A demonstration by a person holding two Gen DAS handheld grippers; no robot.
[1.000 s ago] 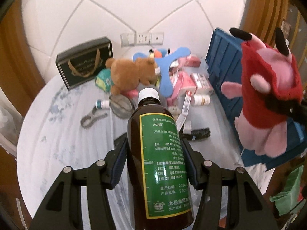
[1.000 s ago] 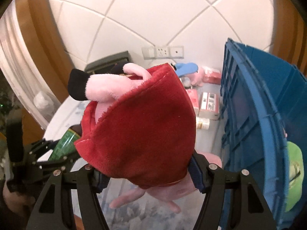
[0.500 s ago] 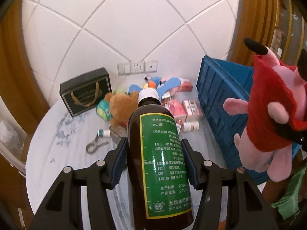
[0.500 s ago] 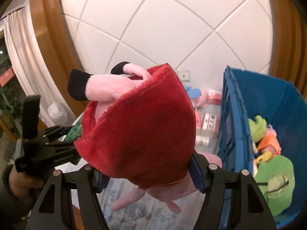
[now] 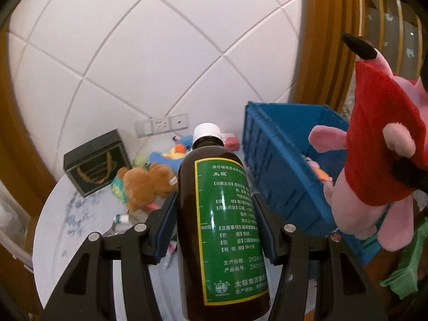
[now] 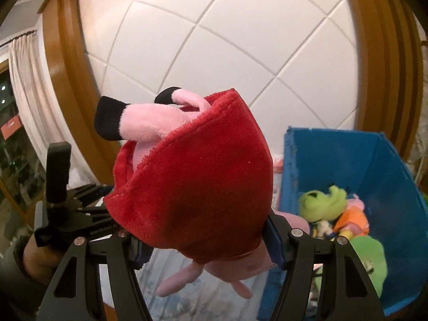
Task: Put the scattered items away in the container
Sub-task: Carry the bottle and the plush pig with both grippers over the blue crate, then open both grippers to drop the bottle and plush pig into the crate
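Observation:
My left gripper (image 5: 214,230) is shut on a brown medicine bottle (image 5: 222,222) with a green label and a white cap, held high above the table. My right gripper (image 6: 206,243) is shut on a pink pig plush in a red dress (image 6: 195,182), also seen at the right of the left wrist view as the pig plush (image 5: 379,149). The blue crate (image 5: 283,176) stands at the table's right; in the right wrist view the blue crate (image 6: 385,171) holds a green frog plush (image 6: 323,203) and other soft toys. The left gripper's body (image 6: 67,214) shows to the left of the pig.
On the white round table (image 5: 61,227) lie a brown teddy bear (image 5: 147,184), a blue plush (image 5: 174,155), a dark gift box (image 5: 93,163), a small vial (image 5: 120,218) and other clutter by the wall sockets (image 5: 160,125). A hand (image 6: 34,259) grips the left tool.
Both grippers have risen well above the table with their loads. The table clutter looks smaller and farther, and the crate's inside with its toys has come into view.

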